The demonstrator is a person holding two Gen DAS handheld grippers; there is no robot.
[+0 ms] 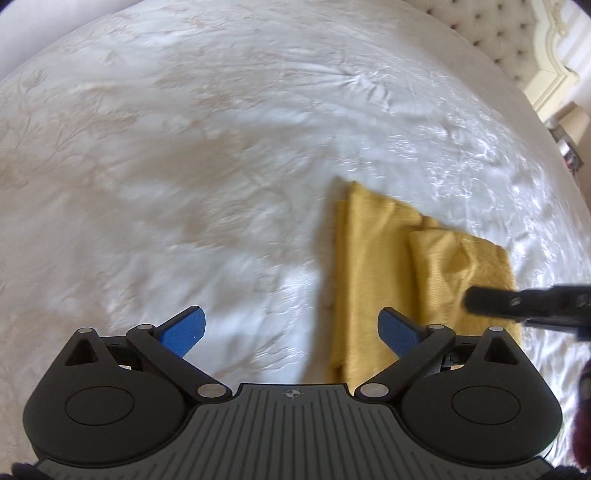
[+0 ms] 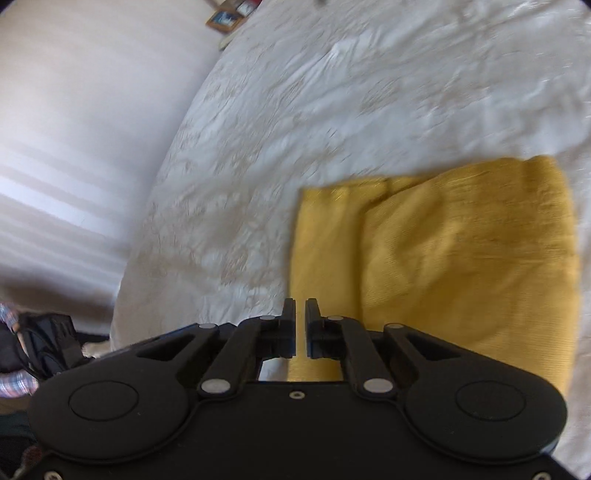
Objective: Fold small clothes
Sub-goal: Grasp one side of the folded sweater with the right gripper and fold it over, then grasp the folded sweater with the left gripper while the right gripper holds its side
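Note:
A mustard-yellow garment (image 1: 373, 273) lies folded in layers on the white bedspread (image 1: 184, 166), right of centre in the left wrist view. My left gripper (image 1: 291, 328) hangs above the bed with its blue pads (image 1: 184, 328) spread wide and nothing between them; its right pad is over the garment's left edge. My right gripper (image 2: 300, 314) hovers over the near left edge of the garment (image 2: 461, 266), its jaws almost together with a thin gap and nothing held. It also shows as a dark bar in the left wrist view (image 1: 524, 304), over the garment's right side.
The bedspread (image 2: 314, 110) fills most of both views. A tufted headboard (image 1: 498, 33) stands at the far right. The bed's left edge drops to a pale floor (image 2: 74, 166). A framed picture (image 2: 225, 18) lies beyond the bed. A person's checked sleeve (image 2: 11, 380) shows at lower left.

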